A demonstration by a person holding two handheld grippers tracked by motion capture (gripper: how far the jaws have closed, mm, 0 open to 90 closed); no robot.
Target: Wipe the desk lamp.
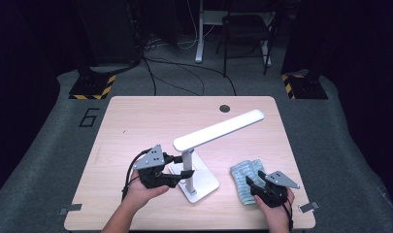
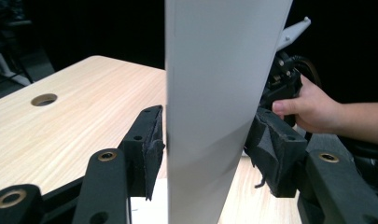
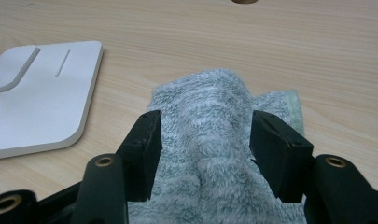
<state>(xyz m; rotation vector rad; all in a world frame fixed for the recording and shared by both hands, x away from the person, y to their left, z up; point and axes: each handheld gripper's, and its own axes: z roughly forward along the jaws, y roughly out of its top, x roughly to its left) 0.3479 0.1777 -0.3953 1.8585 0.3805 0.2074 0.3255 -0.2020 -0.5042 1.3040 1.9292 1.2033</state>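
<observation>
A white desk lamp stands near the table's front middle, with a flat base [image 1: 204,183], an upright stem [image 1: 187,162] and a long head [image 1: 218,129] slanting up to the right. My left gripper [image 1: 183,174] is shut on the stem [image 2: 219,107], one pad on each side of it. A grey-green fluffy towel [image 1: 243,175] lies to the right of the base. My right gripper [image 1: 250,183] is at the towel's near end, and its jaws pinch a raised fold of the towel [image 3: 214,102]. The lamp base [image 3: 42,93] lies to the left of that fold.
The wooden table [image 1: 136,121] has a round cable hole [image 1: 224,108] at the back. My right hand and its gripper [image 2: 289,79] show behind the stem. Beyond the table are a chair [image 1: 245,29], floor cables and striped stand feet [image 1: 92,87].
</observation>
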